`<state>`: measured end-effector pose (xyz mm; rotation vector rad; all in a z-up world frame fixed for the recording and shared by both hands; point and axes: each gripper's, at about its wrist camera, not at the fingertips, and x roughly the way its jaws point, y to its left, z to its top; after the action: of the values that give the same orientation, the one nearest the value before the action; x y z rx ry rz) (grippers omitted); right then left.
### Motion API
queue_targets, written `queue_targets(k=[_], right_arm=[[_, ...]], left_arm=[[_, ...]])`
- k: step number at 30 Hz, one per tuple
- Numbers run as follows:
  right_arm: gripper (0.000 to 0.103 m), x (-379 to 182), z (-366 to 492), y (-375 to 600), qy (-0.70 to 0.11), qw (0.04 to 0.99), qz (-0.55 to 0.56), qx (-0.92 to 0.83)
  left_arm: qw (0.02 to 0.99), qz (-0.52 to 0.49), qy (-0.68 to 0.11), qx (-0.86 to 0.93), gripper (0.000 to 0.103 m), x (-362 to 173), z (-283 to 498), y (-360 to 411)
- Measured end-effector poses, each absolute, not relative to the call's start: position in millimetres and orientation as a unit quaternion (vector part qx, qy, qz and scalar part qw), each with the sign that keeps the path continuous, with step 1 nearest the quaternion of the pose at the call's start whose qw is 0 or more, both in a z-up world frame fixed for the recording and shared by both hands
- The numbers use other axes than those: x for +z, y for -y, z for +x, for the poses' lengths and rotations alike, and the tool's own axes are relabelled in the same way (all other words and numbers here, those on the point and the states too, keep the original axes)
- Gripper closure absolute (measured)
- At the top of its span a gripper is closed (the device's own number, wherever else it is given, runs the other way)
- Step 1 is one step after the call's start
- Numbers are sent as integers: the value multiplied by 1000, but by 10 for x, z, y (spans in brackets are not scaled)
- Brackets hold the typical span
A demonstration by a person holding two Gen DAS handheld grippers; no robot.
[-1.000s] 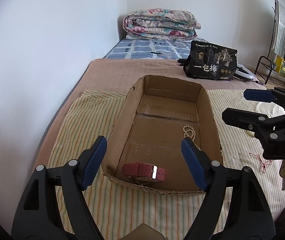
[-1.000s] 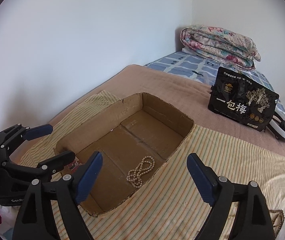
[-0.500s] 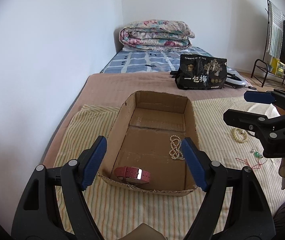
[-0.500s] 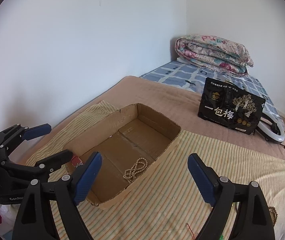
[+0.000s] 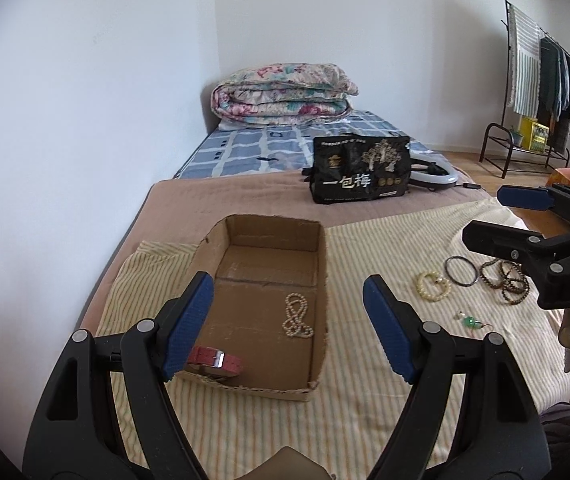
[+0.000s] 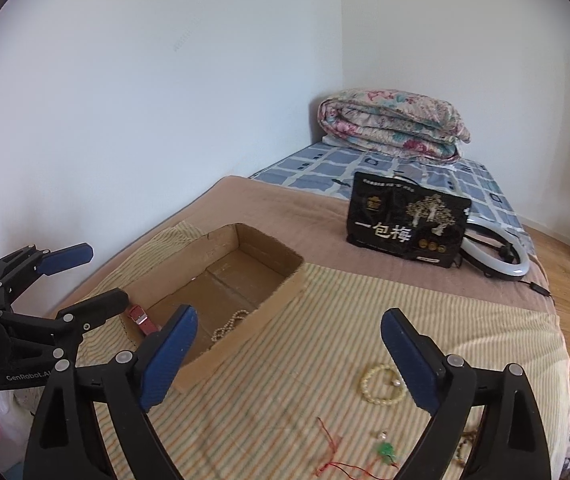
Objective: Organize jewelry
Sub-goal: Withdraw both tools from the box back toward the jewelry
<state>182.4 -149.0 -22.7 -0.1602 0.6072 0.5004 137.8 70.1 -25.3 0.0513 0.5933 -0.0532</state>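
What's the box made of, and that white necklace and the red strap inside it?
Box: plain brown cardboard, matte, with rough torn edges. Necklace: small glossy cream beads, maybe pearls or plastic. Strap: red, probably leather or imitation, with punched holes and a shiny metal buckle.

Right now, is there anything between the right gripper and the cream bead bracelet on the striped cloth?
Nothing visible blocks it. The right gripper is open and empty, and the cream bead bracelet lies flat on the striped cloth just past its fingertips. The cardboard box sits off to the left.
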Motion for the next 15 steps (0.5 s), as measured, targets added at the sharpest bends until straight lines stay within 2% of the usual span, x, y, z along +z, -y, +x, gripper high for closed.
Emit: queue_targets(k=[15], right_arm=[[4, -140, 1591, 2663, -292, 942, -52, 158]], left_arm=[[947, 44, -309, -82, 23, -373, 1494, -43]])
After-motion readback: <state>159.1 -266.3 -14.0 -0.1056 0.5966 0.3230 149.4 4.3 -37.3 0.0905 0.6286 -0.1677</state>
